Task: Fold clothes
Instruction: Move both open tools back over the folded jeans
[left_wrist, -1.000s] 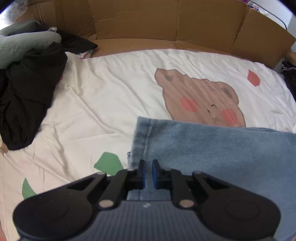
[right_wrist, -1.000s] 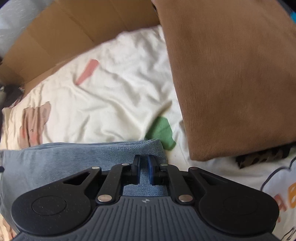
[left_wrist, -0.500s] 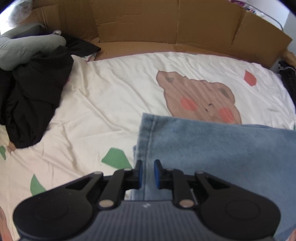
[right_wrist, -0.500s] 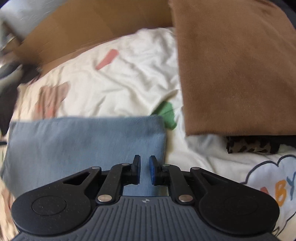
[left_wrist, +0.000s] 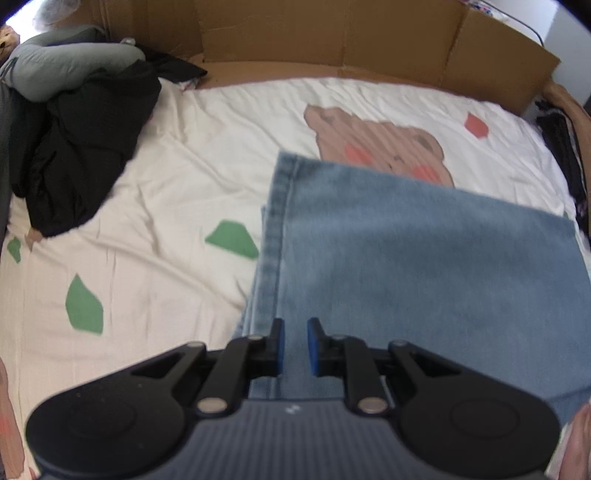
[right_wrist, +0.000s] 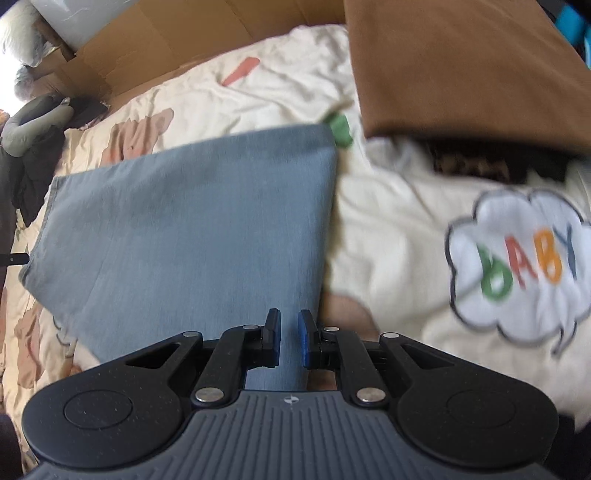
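On the bed, near its middle, lies a folded slab of pale blue denim, jeans by the stitched seam (left_wrist: 406, 266), flat on the cream cartoon-print bedsheet (left_wrist: 184, 177); its layers stack along the left edge, where a lower fold peeps out, so it looks already doubled over at least once; whether more folds are due I cannot tell from here. Over its near left edge hangs the left gripper (left_wrist: 294, 345); its blue-padded fingers (left_wrist: 277, 343) stand a small gap apart with denim showing between them, gripping nothing as far as I can see. Over the near right edge sits the right gripper (right_wrist: 289, 339), fingers likewise a little parted and holding nothing; the pair straddle the garment's two near edges, which would suit either letting go of a fold just laid or reaching for the next one. Further out, a crumpled heap of black clothing (left_wrist: 74, 155) with a grey-green padded garment (left_wrist: 66, 70) on top waits at the far left; a flat brown fabric piece (right_wrist: 461, 66) lies just right of the jeans, probably kept apart as a separate stack; brown cardboard panels (left_wrist: 332, 40) wall the far side of the bed.
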